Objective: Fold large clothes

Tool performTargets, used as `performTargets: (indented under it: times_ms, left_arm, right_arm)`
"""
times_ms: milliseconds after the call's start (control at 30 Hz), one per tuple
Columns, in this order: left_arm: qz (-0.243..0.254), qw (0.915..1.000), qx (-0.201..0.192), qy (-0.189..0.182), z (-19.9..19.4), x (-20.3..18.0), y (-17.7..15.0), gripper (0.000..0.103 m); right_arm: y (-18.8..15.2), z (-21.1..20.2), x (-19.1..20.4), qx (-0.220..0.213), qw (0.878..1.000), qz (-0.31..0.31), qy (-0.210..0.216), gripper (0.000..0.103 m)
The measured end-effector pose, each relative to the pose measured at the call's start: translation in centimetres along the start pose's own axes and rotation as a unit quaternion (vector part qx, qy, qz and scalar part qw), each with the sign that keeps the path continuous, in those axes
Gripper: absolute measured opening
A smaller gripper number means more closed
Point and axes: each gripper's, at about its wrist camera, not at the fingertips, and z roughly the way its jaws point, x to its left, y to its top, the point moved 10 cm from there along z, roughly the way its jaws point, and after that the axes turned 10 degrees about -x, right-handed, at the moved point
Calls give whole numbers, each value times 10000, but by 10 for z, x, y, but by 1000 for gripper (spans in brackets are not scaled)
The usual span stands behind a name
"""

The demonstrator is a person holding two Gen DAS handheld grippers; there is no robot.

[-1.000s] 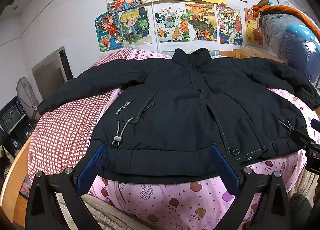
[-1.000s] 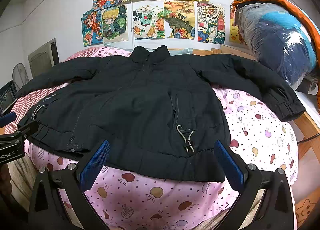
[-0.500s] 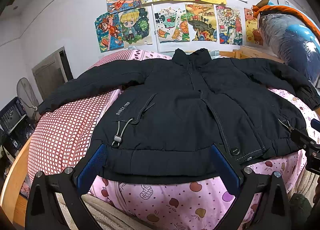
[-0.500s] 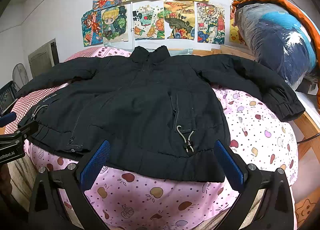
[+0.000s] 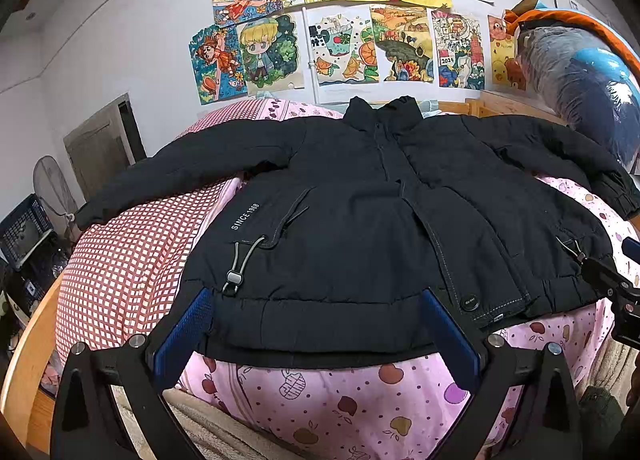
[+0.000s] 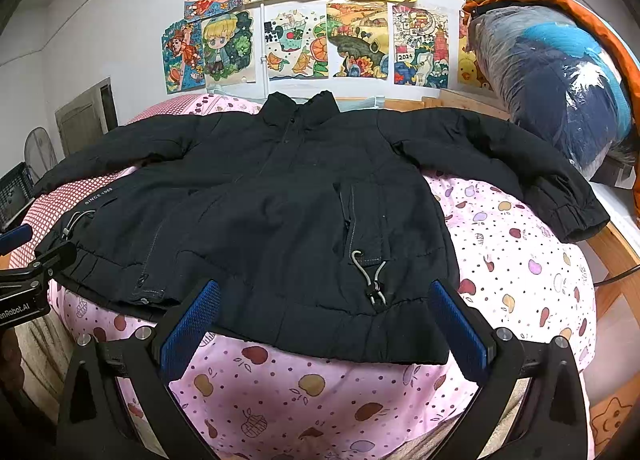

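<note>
A large black padded jacket [image 5: 360, 195] lies flat and face up on the bed, both sleeves spread out, collar toward the wall. It also shows in the right wrist view [image 6: 280, 195]. My left gripper [image 5: 316, 324] is open and empty, just in front of the jacket's left hem. My right gripper [image 6: 324, 316] is open and empty, just in front of the right hem. Each gripper appears at the edge of the other's view: the right one [image 5: 616, 288] and the left one [image 6: 28, 272].
The bed has a pink fruit-print cover [image 6: 512, 260] and a red checked cover [image 5: 128, 260], with a wooden frame [image 6: 616, 256]. A bagged bundle of bedding [image 6: 560, 83] stands at the right. Drawings [image 5: 360, 19] hang on the wall. A fan and crate [image 5: 28, 227] stand left.
</note>
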Motion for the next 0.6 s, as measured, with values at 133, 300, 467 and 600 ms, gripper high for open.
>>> performTargets:
  times_ms: [133,300,467,600]
  left_arm:
    - [2,10000,-3,-1,0,0,0,103]
    - [-73,10000,-12,-19,0,0,2,103]
    - [-105,9999,34,-30,4,0,7,103]
    - [-134,9999,102,-18,11,-1,13,103]
  right_arm:
    - [0,0,0,1,10000,-1,-1,102]
    - [2,1,-1,10,10000,-16,11,102]
    - [8,2,-2,-22,10000,-12,42,102]
    - [12,8,-3,58,10000,22,25,102]
